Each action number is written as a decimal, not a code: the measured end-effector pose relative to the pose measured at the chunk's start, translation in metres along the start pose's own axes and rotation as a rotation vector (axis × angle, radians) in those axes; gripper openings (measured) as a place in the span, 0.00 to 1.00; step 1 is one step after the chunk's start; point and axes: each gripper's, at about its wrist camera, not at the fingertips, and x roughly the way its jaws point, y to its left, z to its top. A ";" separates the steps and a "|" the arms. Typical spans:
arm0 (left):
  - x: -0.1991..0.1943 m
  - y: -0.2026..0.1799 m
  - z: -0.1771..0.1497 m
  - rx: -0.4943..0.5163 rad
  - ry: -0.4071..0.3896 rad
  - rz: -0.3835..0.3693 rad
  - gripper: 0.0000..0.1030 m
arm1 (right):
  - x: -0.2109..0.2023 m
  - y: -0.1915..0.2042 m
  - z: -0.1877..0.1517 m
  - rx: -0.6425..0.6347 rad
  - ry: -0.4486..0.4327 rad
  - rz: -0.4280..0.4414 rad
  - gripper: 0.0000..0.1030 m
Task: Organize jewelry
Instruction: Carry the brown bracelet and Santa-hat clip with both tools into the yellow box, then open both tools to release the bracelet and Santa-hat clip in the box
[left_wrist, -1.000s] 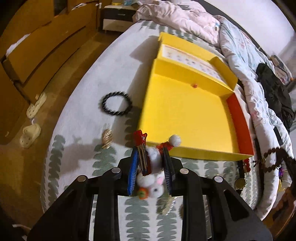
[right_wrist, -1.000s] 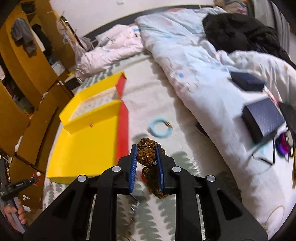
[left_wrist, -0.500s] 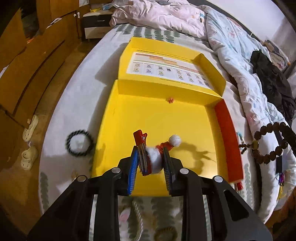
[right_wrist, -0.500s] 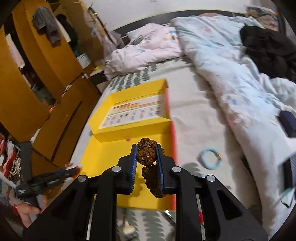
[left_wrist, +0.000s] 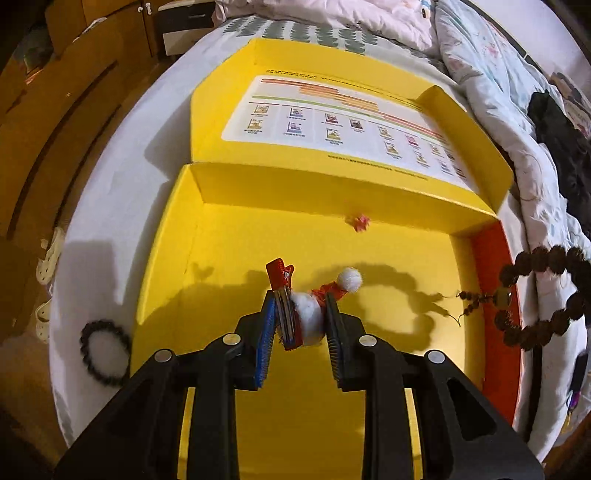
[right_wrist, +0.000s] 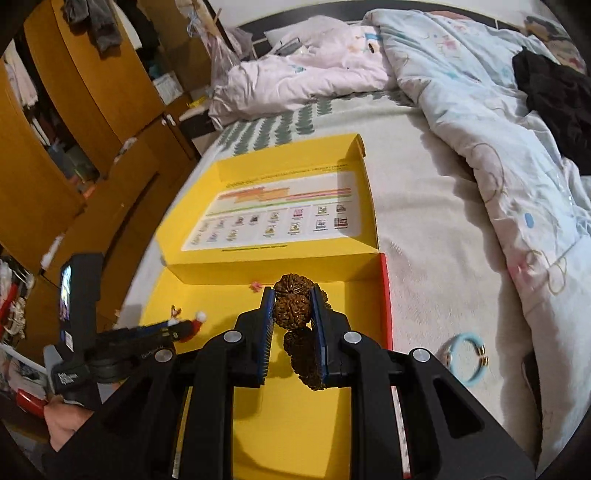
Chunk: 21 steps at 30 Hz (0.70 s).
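While pinching a red hair clip with a white pom-pom figure between its blue pads, the left gripper hangs over the floor of the open yellow box. The clip's long axis runs forward along the fingers, its red tip pointing toward the box's far wall. The right gripper is clamped on a brown beaded bracelet, also above the box floor; the rest of the strand hangs below the pads. A small red scrap lies by the far wall. The box sits on a bed with a leaf-print sheet; its lid, lying open, bears a printed chart. Outside the box, a black bead bracelet lies to the left and a light blue bangle to the right. A rumpled quilt lies along the right side, wooden cabinets at left.
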 end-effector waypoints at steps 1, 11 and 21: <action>0.004 0.000 0.002 -0.003 0.002 0.001 0.25 | 0.008 0.002 0.000 -0.008 0.005 -0.011 0.19; 0.033 0.004 0.014 -0.017 0.026 -0.023 0.25 | 0.083 0.025 -0.008 -0.071 0.112 -0.029 0.19; 0.039 0.012 0.014 -0.028 0.028 -0.050 0.27 | 0.122 0.035 -0.017 -0.083 0.184 -0.025 0.19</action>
